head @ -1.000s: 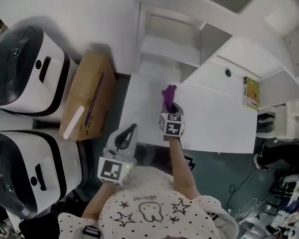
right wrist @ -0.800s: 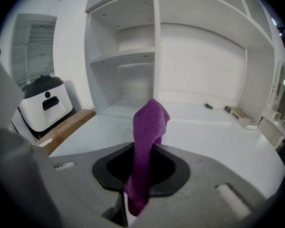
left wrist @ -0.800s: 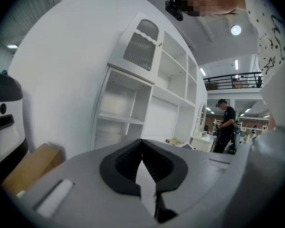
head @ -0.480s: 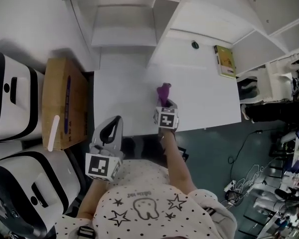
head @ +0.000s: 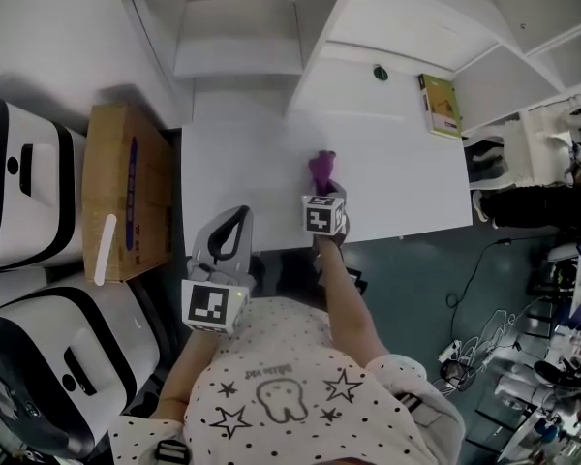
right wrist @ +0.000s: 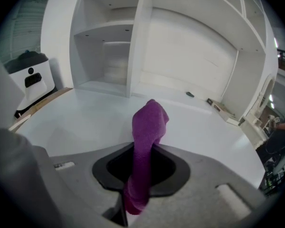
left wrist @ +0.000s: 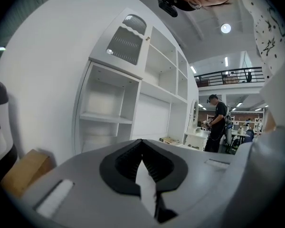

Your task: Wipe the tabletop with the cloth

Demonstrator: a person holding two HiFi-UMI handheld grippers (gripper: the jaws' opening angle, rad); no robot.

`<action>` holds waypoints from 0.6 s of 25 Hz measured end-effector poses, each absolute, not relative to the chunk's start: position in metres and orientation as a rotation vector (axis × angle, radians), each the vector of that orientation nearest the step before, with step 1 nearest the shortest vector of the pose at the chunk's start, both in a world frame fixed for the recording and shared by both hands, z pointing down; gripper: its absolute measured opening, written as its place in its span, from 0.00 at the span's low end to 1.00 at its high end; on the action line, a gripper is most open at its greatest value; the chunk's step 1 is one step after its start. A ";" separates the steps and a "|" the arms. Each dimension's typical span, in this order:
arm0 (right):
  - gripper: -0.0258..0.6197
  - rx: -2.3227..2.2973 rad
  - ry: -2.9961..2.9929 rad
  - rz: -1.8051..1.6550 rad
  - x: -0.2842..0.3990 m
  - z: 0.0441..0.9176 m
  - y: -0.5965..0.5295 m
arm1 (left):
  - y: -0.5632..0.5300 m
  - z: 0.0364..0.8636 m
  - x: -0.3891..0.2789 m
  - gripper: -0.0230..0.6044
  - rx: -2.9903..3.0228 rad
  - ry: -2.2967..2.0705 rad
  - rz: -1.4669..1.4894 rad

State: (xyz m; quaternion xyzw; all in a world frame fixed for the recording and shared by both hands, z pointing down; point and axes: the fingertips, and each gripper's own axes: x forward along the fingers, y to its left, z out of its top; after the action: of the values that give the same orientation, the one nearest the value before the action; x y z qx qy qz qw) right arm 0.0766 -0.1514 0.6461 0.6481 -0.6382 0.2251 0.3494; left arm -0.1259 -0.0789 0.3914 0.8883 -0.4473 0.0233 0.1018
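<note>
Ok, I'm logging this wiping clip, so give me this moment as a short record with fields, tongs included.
cloth: purple, clamped in the right tongs, loose end sticking out forward
right gripper: shut on the cloth, over the tabletop's near edge
left gripper: tongs together, nothing held, by the front left corner
tabletop: white, bare around the cloth
also there: book at the far right, cardboard box left of the tabletop

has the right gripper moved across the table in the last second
No, not noticeably: the right gripper with the purple cloth stays at the tabletop front edge, at the same offset from the green book.
</note>
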 end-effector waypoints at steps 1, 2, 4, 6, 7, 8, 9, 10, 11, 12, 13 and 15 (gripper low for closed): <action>0.15 1.672 -1.653 0.576 0.075 0.647 -0.152 | -0.079 0.389 -0.127 0.03 2.618 -1.316 0.074; 0.15 1.664 -1.650 0.570 0.073 0.648 -0.152 | -0.079 0.388 -0.129 0.03 2.614 -1.318 0.074; 0.15 1.651 -1.641 0.560 0.070 0.649 -0.153 | -0.080 0.391 -0.135 0.03 2.609 -1.342 0.059; 0.15 1.636 -1.630 0.548 0.066 0.651 -0.154 | -0.079 0.392 -0.140 0.03 2.609 -1.353 0.047; 0.15 1.627 -1.626 0.543 0.064 0.652 -0.153 | -0.078 0.392 -0.141 0.03 2.606 -1.350 0.044; 0.15 1.621 -1.622 0.541 0.062 0.653 -0.153 | -0.077 0.391 -0.141 0.03 2.601 -1.347 0.047; 0.15 1.616 -1.621 0.541 0.060 0.653 -0.153 | -0.076 0.392 -0.142 0.03 2.596 -1.346 0.054; 0.15 1.612 -1.622 0.544 0.057 0.653 -0.153 | -0.076 0.392 -0.144 0.03 2.593 -1.347 0.058; 0.15 1.605 -1.626 0.548 0.054 0.653 -0.153 | -0.076 0.391 -0.145 0.03 2.593 -1.351 0.054; 0.15 1.596 -1.633 0.550 0.050 0.654 -0.153 | -0.076 0.390 -0.146 0.03 2.595 -1.356 0.048; 0.15 1.586 -1.642 0.552 0.045 0.654 -0.153 | -0.076 0.389 -0.148 0.03 2.598 -1.360 0.044; 0.15 1.573 -1.662 0.560 0.035 0.654 -0.153 | -0.075 0.387 -0.151 0.03 2.598 -1.366 0.037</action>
State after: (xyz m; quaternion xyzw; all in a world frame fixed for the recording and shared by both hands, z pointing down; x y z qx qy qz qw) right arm 0.0354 -0.1527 0.6538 0.6169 -0.6516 0.2196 0.3828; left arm -0.1507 -0.0752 0.3875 0.8804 -0.4628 0.0127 0.1030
